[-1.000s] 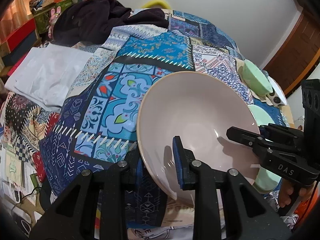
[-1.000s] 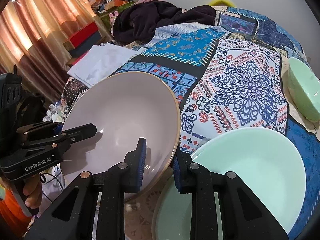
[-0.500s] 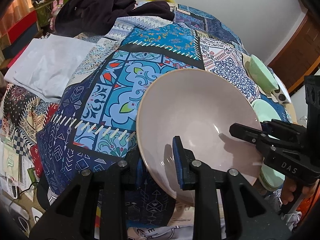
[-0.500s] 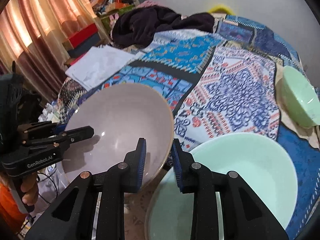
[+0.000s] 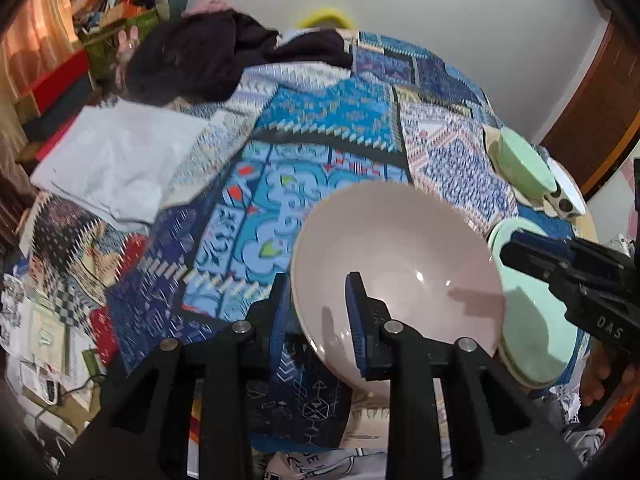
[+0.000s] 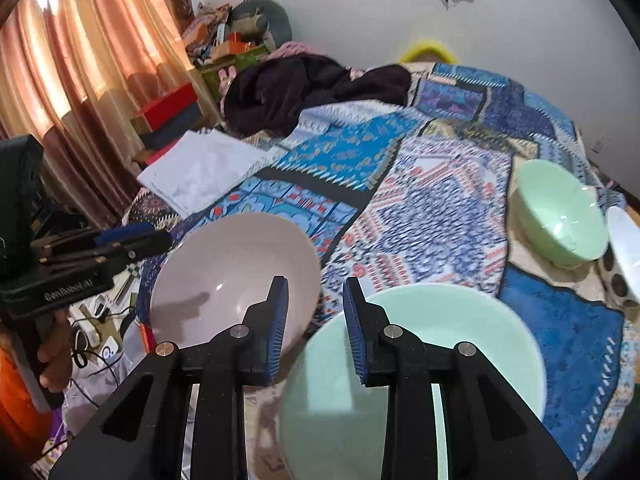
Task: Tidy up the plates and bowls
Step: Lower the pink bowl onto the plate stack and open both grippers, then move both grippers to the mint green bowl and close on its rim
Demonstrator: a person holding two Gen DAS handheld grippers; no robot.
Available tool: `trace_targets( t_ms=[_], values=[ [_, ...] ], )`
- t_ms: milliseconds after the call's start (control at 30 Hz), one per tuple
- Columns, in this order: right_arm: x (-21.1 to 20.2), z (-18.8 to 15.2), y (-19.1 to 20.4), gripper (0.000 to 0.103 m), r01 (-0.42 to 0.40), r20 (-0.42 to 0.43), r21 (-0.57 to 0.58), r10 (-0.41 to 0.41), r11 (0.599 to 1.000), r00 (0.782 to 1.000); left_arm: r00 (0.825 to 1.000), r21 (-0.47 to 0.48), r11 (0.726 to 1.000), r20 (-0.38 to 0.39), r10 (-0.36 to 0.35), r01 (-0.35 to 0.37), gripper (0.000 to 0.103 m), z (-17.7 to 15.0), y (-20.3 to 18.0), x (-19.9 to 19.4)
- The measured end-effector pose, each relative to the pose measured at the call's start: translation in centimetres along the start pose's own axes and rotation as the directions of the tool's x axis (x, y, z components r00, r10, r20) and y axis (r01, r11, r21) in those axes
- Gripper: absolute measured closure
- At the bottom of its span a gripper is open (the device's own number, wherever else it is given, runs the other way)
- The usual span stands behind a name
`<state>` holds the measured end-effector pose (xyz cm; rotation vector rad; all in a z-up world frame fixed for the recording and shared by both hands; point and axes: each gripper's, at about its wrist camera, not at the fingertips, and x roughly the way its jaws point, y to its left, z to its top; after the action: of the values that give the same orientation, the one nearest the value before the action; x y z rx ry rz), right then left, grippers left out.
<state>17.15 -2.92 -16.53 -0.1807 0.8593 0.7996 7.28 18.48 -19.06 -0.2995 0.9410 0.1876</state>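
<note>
A pale pink bowl (image 5: 400,260) hangs tilted above the near edge of the bed. My left gripper (image 5: 318,312) is shut on its near rim, one finger outside and one inside, and its jaws are opening slightly. In the right wrist view that bowl (image 6: 224,272) lies lower left, with the left gripper (image 6: 160,240) at its far side. My right gripper (image 6: 316,316) is clear of the bowl, its jaws close together and holding nothing. It hovers over a large mint green dish (image 6: 460,340). From the left wrist view its tip (image 5: 508,252) sits just off the bowl's right rim.
A small green bowl (image 6: 560,216) and a white dotted dish (image 6: 624,248) sit at the bed's right edge. A dark clothes pile (image 6: 304,88) and a folded white cloth (image 6: 200,168) lie further back on the patchwork bedspread (image 6: 420,208). Cables and clutter lie on the floor at lower left.
My right gripper has slid off the pink bowl's rim and pulled up and away. The bowl stays in my left gripper. Both views now look from a little higher.
</note>
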Motion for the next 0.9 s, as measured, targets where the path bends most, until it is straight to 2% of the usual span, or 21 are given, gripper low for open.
trace_targets(
  t_ms=[267,433,633,900],
  values=[
    [-4.2,0.2,-3.8,0.071,0.082,0.098,0.058,-0.087,0.995,0.991,0.991,0.064,0.998,0.132,-0.023,0.014,0.052,2.3,-3.4,-3.7],
    [-6.6,-0.1,-7.5,0.063,0.152,0.144,0.127,-0.170,0.980,0.975,0.982,0.130,0.991,0.182,-0.054,0.030,0.039,3.8,-6.9,-4.7],
    [-8.4,-0.8,-11.7,0.062,0.215,0.156,0.202,-0.248,0.955,0.956,0.979,0.156,0.986,0.184,-0.093,0.065,0.021,6.5,-11.0,-3.9],
    [-8.7,-1.0,-16.5,0.057,0.258,0.143,0.275,-0.305,0.926,0.942,0.980,0.216,0.972,0.150,-0.130,0.095,0.017,9.6,-16.8,-0.9]
  ],
)
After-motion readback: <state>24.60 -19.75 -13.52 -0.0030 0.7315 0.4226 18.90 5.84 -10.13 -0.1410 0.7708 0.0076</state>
